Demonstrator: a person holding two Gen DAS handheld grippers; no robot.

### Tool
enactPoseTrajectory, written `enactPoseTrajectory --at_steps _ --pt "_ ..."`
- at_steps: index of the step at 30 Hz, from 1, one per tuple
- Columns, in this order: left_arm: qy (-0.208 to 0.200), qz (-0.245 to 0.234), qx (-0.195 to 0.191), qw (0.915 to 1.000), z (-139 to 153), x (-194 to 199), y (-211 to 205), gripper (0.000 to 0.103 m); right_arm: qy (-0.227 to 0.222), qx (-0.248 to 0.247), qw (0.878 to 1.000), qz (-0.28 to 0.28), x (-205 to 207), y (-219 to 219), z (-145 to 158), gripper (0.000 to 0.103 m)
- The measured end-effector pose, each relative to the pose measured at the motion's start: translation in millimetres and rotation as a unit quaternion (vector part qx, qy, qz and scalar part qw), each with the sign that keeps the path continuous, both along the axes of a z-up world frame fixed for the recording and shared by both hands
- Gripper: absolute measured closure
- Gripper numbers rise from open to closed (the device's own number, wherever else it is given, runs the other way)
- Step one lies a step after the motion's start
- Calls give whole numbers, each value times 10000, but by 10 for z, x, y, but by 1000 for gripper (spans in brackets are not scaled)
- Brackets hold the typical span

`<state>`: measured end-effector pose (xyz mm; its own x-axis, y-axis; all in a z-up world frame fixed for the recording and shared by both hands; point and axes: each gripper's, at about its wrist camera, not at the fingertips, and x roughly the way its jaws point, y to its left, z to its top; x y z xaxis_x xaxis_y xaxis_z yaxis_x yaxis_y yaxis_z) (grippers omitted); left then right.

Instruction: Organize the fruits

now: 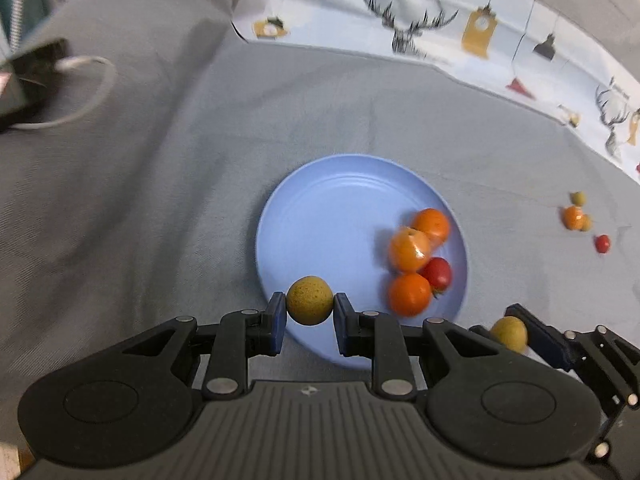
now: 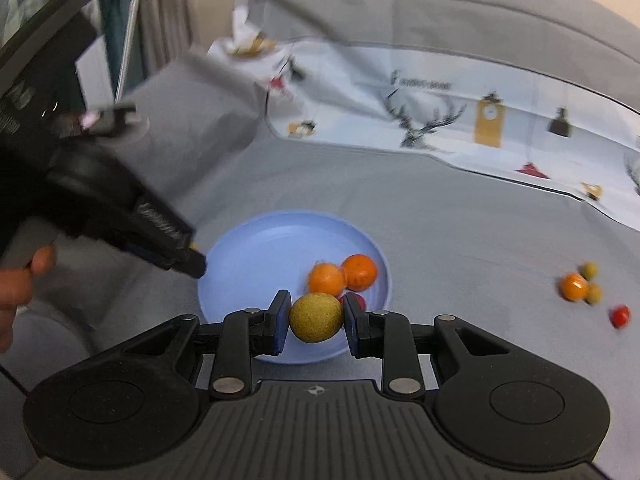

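My left gripper (image 1: 309, 307) is shut on a yellow-green round fruit (image 1: 309, 300), held over the near left rim of a blue plate (image 1: 320, 216). On the plate's right side lie three orange fruits (image 1: 409, 249) and a red tomato (image 1: 439, 273). My right gripper (image 2: 316, 318) is shut on a second yellow-green fruit (image 2: 316, 317) above the plate's near edge (image 2: 248, 256). In the left wrist view the right gripper (image 1: 516, 330) shows at the lower right with its fruit (image 1: 509, 333). The left gripper's body (image 2: 120, 208) crosses the right wrist view at the left.
Loose fruit lies on the grey cloth to the right: an orange one (image 2: 573, 287), two small green ones (image 2: 589, 269) and a red tomato (image 2: 619, 316). A printed white cloth (image 2: 440, 120) with deer drawings spans the back. A black box and white cable (image 1: 80, 92) sit at far left.
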<state>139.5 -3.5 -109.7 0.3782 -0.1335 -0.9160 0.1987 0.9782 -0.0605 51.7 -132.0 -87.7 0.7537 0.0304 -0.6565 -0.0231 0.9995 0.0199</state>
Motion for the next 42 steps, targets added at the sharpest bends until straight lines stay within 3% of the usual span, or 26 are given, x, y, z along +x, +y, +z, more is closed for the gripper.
enactPoseTrajectory --at_steps 8,10,11,12,14,21,27,35,42 --pt "-43 -153 175 9997 -316 417 -109 76 181 -95 9994 271 526 22 -416 73" --pt "-101 -211 121 9997 -309 458 -103 60 169 -20 9993 340 616 8 -452 73" --pt "-152 -204 121 9996 -289 467 -91 33 166 26 9992 367 647 -10 -456 70" --pt "-253 -146 104 9995 -255 470 -87 12 156 53 9992 369 670 -23 -452 61" --pt "-567 -23 14 9984 -139 405 -21 6 105 38 9994 320 680 -42 -415 48" --pt "-587 100 15 9982 195 -130 140 5 321 303 9990 112 247 -163 -180 14" --pt "-549 176 78 9983 425 -917 341 5 609 670 9959 -62 -422 -136 66 8" --pt "-1073 90 297 9937 664 -1762 419 5 123 529 9984 -161 -1230 30 437 6" --pt "-1362 78 183 9905 865 -2128 437 5 -395 315 9986 -138 -1643 96 663 5"
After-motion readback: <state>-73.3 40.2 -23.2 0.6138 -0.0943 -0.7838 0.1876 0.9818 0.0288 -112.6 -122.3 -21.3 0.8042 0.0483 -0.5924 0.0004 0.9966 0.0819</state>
